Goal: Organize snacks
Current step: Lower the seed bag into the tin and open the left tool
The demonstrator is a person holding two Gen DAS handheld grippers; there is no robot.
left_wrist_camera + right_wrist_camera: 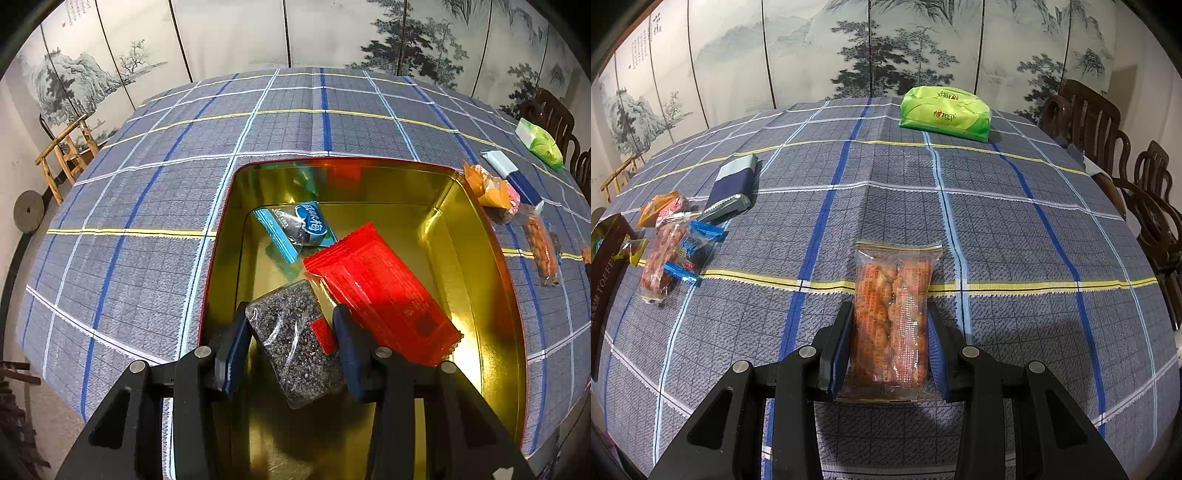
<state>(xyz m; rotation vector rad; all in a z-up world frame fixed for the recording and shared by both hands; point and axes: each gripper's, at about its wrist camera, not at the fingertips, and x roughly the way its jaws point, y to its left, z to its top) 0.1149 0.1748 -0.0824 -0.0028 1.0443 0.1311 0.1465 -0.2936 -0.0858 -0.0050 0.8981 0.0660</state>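
Over the gold tin (480,236), the left gripper (291,328) pinched a dark seed bar (295,339) between narrow jaws, apparently just clear of the floor. A red packet (384,291) and a blue packet (299,229) lay inside. Right of the tin, the right gripper (890,332) pinched an orange biscuit packet (892,317).

One gold tin (480,229), three snack packets inside it (380,291), one green tissue pack (945,110).
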